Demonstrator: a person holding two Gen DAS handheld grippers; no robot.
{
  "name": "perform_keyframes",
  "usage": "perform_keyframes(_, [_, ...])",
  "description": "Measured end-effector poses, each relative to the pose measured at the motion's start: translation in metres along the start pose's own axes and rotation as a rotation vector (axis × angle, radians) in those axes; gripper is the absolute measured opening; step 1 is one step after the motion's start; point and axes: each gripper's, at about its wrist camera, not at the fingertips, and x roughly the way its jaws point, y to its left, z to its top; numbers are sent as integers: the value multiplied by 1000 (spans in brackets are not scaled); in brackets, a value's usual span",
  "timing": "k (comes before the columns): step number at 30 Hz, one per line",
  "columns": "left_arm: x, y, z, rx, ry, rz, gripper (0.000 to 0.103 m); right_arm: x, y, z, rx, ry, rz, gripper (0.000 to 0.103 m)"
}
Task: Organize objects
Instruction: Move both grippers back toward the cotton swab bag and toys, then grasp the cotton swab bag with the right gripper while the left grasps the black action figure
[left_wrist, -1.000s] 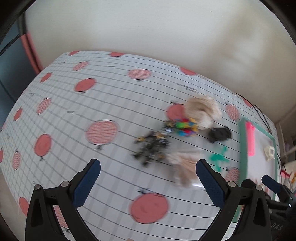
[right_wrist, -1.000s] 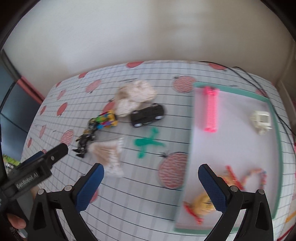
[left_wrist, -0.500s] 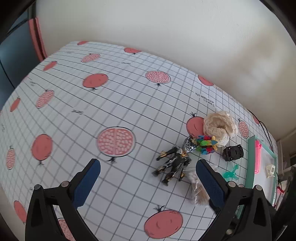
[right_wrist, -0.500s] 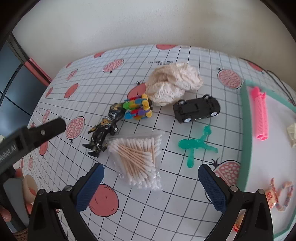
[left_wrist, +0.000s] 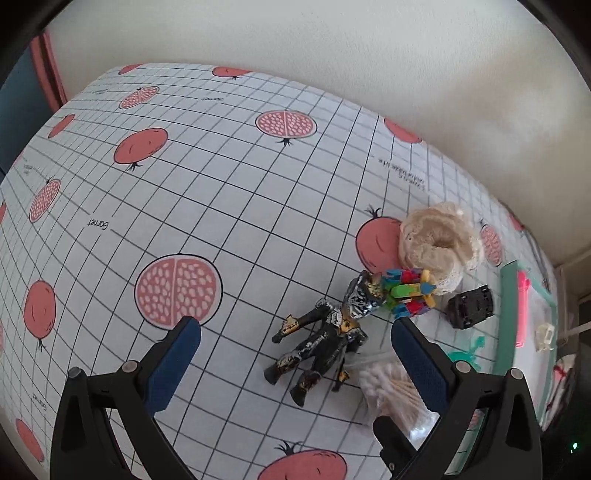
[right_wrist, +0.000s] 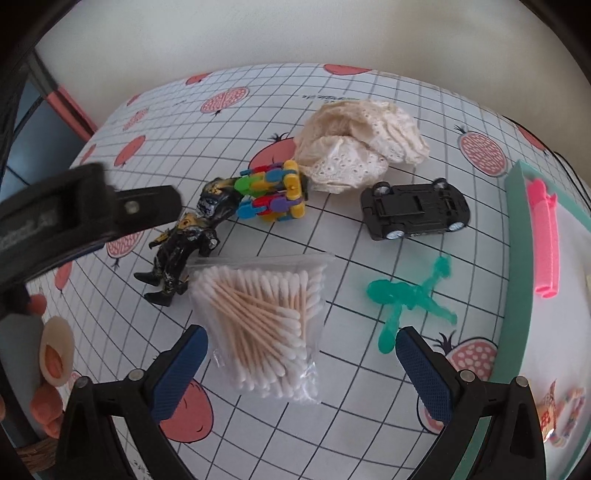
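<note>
- My left gripper (left_wrist: 295, 363) hangs over the gridded tablecloth printed with red pomegranates (left_wrist: 221, 192), its blue-padded fingers (left_wrist: 177, 358) spread wide with nothing between them.
- Just ahead of it lies the black-and-gold plastic action figure (left_wrist: 321, 343) on its back, its head touching the multicoloured block toy (left_wrist: 406, 290). I judge the figure to be this gripper's likely target.
- To take it well, I would come down with one pad on each side of the torso, not the thin limbs, and keep clear of the block toy at its head.
- My right gripper (right_wrist: 301, 365) is likewise wide open and empty, poised over the clear bag of wooden cotton swabs (right_wrist: 266, 325).
- The bag is slippery and slack; I would pinch across the thick bundle of sticks, not the loose film edge.
- Further right lie the crumpled cream lace cloth (right_wrist: 354, 147), the overturned black toy car (right_wrist: 413, 210) and the translucent green plastic figure (right_wrist: 410, 299), all still on the cloth.
- At the far right, the green-rimmed white tray (right_wrist: 517, 229) holds a pink ridged plastic roller (right_wrist: 543, 236); other small items there are too blurred to name.
- Legible writing: "Garnet" printed on the tablecloth in the left view. Other small print near the wall cannot be read, and the lettering on the left gripper's body in the right view is blurred.
</note>
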Motion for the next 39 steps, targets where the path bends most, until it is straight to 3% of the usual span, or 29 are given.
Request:
perform_keyframes(8, [16, -7, 5, 45, 6, 57, 102, 7, 7, 4, -45, -21, 3, 103])
perform_keyframes(15, [26, -18, 2, 66, 28, 54, 100, 11, 6, 3, -40, -8, 8, 98])
perform_keyframes(18, [28, -24, 0, 83, 32, 58, 99, 10, 4, 3, -37, -6, 7, 93])
perform_keyframes(20, [29, -26, -1, 91, 34, 63, 85, 7, 5, 2, -40, -7, 4, 88])
perform_keyframes(24, [32, -26, -3, 93, 46, 77, 80, 4, 4, 0, -26, -8, 13, 81])
perform_keyframes(28, [36, -25, -4, 89, 56, 85, 68, 3, 4, 2, -24, -6, 21, 76])
perform_keyframes(30, [36, -25, -4, 92, 57, 90, 68, 1, 3, 1, -28, -5, 24, 71])
perform_keyframes(32, [36, -25, -5, 92, 57, 89, 68, -4, -3, -2, -24, -7, 43, 57])
perform_keyframes(39, [33, -29, -7, 90, 50, 91, 67, -5, -6, -2, -18, -5, 53, 52])
